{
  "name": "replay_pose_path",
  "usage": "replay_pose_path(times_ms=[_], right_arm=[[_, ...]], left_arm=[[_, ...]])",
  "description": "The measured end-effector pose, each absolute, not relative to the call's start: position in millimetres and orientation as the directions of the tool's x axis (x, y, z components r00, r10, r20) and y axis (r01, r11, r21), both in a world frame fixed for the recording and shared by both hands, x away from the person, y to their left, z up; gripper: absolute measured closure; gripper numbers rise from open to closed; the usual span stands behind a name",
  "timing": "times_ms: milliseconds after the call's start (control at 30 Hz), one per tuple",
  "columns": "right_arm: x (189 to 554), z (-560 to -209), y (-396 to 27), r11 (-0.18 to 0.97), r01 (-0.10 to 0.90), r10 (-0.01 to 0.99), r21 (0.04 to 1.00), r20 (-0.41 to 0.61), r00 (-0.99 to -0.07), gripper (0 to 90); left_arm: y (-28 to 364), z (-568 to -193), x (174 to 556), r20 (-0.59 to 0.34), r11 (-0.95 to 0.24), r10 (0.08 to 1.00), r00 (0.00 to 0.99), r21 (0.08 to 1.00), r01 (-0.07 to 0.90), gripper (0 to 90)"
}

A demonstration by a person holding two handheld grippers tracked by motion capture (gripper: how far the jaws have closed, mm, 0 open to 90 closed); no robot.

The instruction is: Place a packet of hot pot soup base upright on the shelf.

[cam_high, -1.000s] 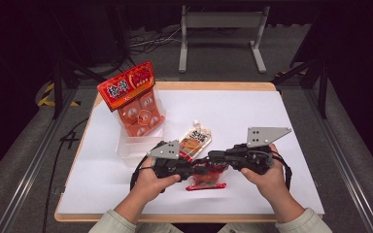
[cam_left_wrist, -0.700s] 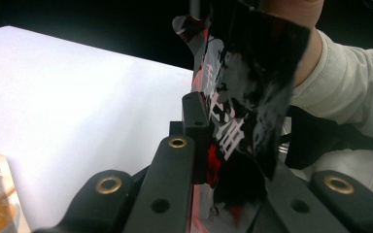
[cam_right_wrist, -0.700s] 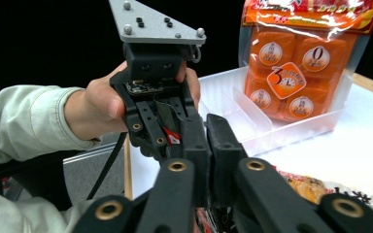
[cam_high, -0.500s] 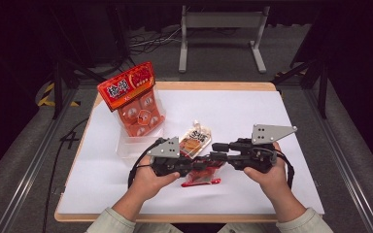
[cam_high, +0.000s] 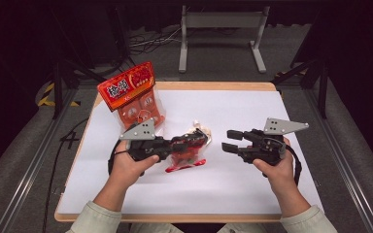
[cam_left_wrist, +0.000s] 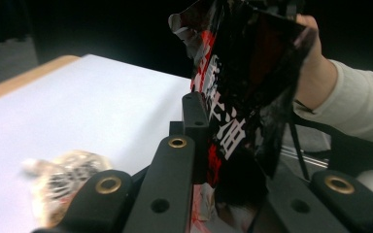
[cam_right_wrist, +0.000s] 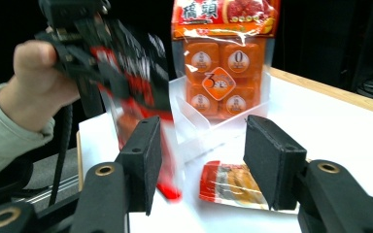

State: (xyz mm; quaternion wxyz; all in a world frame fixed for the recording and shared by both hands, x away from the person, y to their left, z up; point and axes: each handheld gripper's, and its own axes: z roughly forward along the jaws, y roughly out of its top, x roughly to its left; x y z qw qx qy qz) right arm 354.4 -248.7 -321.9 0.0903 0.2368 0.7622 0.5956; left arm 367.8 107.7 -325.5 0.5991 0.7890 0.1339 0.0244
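A: Red-and-black glossy foil sachet (cam_high: pixel 187 145) with white lettering sits in the left tool (cam_high: pixel 200 141), lifted off the white tabletop (cam_high: pixel 233 189) near its middle, just in front of the person.

B: The jaws are clamped tight on it. From the left gripper view the sachet (cam_left_wrist: pixel 245 92) stands upright between the black jaws, crumpled at its top edge.

A: And the right tool (cam_high: pixel 233 140)?

B: Its jaws have just been opening, and nothing is between them. It is apart from the sachet, off to its right, jaws pointing at it.

A: In the right gripper view the sachet (cam_right_wrist: pixel 136 82) hangs blurred in front of the right tool's (cam_right_wrist: pixel 204 160) left pad.

B: Beneath it on the tabletop lies a small orange-and-clear flat packet (cam_right_wrist: pixel 233 187).

A: Behind stands a clear plastic tray (cam_high: pixel 108 130) holding a tall orange bag of round sealed cups (cam_high: pixel 133 97), with a red header card, at the tabletop's far left.
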Motion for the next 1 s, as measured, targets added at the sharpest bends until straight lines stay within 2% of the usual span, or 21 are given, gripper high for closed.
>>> replay_pose_path(times_ms=[500,1000], right_arm=[[357,-327,-263,0.156,0.286,0.497,0.945,0.176,-0.850,47.8],[348,-331,-282,0.129,0.311,0.542,0.942,0.196,-0.817,47.6]], left_arm=[[152,-310,396,-0.045,-0.251,0.238,0.970,0.962,0.106,89.6],[183,-311,414,-0.029,-0.229,0.278,0.960,0.969,0.096,89.5]])
